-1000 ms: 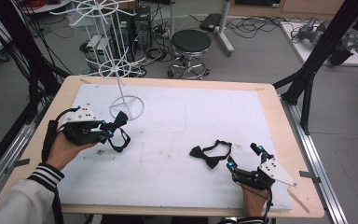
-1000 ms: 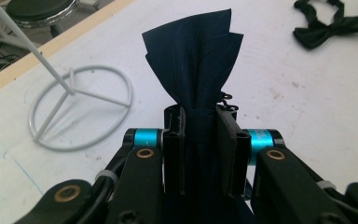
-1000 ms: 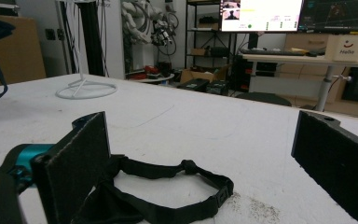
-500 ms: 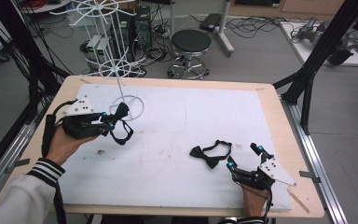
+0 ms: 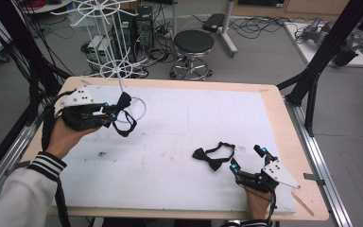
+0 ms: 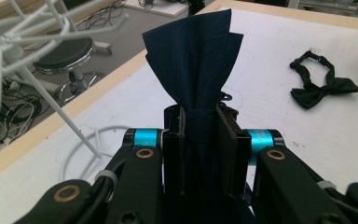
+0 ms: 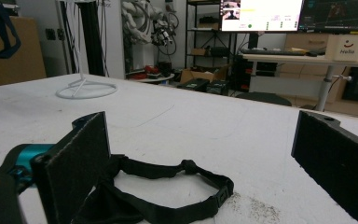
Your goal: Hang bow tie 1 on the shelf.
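Navy bow tie (image 6: 193,60) pinched in the left gripper (image 5: 108,112), black one lying flat on the counter (image 5: 179,123).

The left fingers (image 6: 175,140) are clamped on the navy tie's middle knot (its wings fan out above them), and it's held up off the white counter right by the ring base of the white wire rack (image 5: 118,71). The right gripper (image 5: 248,163) rests low near the front edge with its fingers (image 7: 79,154) spread wide, nothing between them, and the black bow tie (image 5: 213,157) with its looped strap sits just in front of it.
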